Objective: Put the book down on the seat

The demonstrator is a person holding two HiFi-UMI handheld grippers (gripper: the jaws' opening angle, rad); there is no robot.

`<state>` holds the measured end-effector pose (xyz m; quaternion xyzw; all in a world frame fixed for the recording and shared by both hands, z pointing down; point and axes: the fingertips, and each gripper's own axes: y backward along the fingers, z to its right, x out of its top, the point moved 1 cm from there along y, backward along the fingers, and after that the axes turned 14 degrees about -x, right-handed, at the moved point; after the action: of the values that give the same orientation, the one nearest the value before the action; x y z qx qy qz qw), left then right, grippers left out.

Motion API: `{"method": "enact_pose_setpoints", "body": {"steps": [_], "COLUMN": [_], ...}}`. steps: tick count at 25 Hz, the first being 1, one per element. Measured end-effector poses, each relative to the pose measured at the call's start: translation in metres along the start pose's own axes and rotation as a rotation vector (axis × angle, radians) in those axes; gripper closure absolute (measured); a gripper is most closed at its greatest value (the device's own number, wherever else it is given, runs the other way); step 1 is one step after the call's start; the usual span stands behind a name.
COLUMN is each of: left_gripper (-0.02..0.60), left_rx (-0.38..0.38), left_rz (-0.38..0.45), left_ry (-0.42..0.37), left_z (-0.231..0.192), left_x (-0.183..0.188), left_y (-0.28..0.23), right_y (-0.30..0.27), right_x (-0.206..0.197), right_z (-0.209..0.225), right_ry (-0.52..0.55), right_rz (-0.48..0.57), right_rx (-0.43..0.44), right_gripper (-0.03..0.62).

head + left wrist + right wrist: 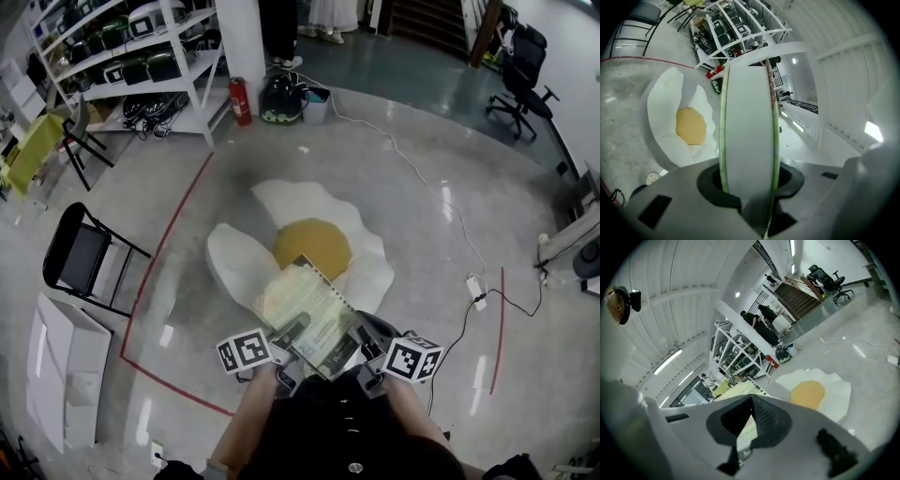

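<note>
Left gripper (pixel 284 364) and right gripper (pixel 364 352) each clamp the book (pixel 309 314) (long axis forward); egg-shaped seat (pixel 315 245) lies just ahead, lower.

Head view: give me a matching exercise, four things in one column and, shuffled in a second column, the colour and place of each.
Things
1. book
2. fire extinguisher
3. folding chair
4. egg-shaped seat

Colour and place
A. red, at the foot of the white pillar
B. pale green cover, gripped by the left gripper and the right gripper
C. white with a yellow middle, on the floor under the book
D. black, at the picture's left

Pairs: 1-B, 2-A, 3-D, 4-C
</note>
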<state>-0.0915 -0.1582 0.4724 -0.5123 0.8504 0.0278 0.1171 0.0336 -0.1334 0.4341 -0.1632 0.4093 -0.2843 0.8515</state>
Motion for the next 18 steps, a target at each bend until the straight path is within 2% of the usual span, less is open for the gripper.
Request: {"method": "enact_pose_setpoints", "body": {"steps": [10,18], "left_gripper": [0.422,0.422], "left_rx": [-0.016,0.015], "left_rz": [0.020,-0.016], "left_ry": [0.074,0.075], "left_z": [-0.013,-0.035], "left_x": [-0.001,0.025], "left_y": [-0.005,-0.033], "right_y": [-0.012,-0.038], "right_x": [-0.003,0.018], "right_z": [-0.005,0.010], "right_ry": [0.048,0.093], "right_rz": [-0.060,-0.103], "right_rx": [0.019,0.033], "right_gripper": [0.588,0.588]}}
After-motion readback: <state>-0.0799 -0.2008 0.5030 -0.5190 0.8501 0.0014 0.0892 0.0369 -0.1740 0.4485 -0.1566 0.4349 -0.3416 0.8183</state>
